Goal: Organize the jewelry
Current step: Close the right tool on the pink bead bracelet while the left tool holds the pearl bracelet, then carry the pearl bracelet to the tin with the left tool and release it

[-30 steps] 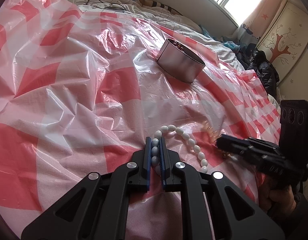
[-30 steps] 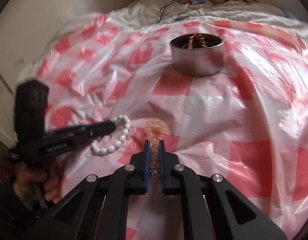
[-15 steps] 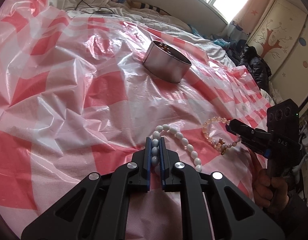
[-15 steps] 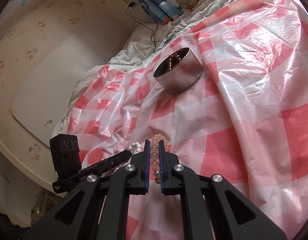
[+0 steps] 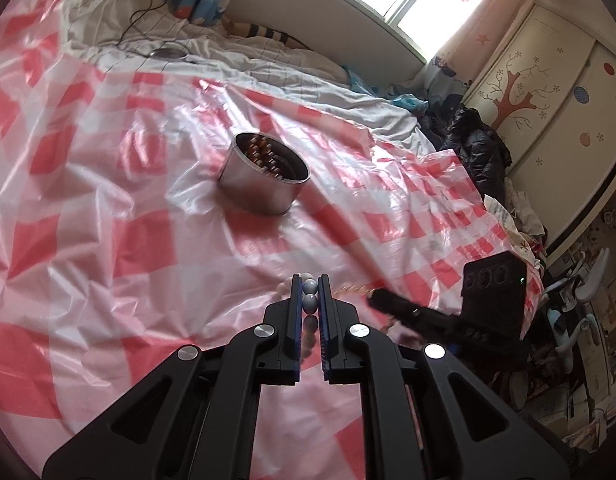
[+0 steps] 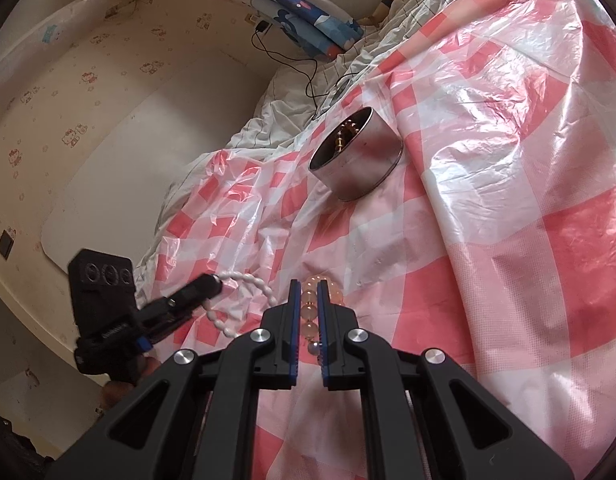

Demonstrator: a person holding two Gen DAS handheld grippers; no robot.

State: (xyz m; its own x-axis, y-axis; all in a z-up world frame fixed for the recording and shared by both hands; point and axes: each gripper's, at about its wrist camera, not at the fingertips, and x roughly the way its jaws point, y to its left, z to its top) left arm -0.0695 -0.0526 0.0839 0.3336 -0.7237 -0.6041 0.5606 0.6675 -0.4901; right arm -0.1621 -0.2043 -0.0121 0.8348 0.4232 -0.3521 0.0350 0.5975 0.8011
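Bracelets, one per gripper: the left gripper has its fingers clamped on the white bracelet, the right gripper on the peach bracelet, both lifted off the checked sheet near the bed's near edge. Likely both are bound for the tin mid-bed, already holding beads.

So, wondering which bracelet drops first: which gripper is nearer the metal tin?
Cannot tell; neither is clearly nearer. The left gripper, with the white bracelet, and the right gripper, with the peach bracelet, are side by side, both short of the metal tin.
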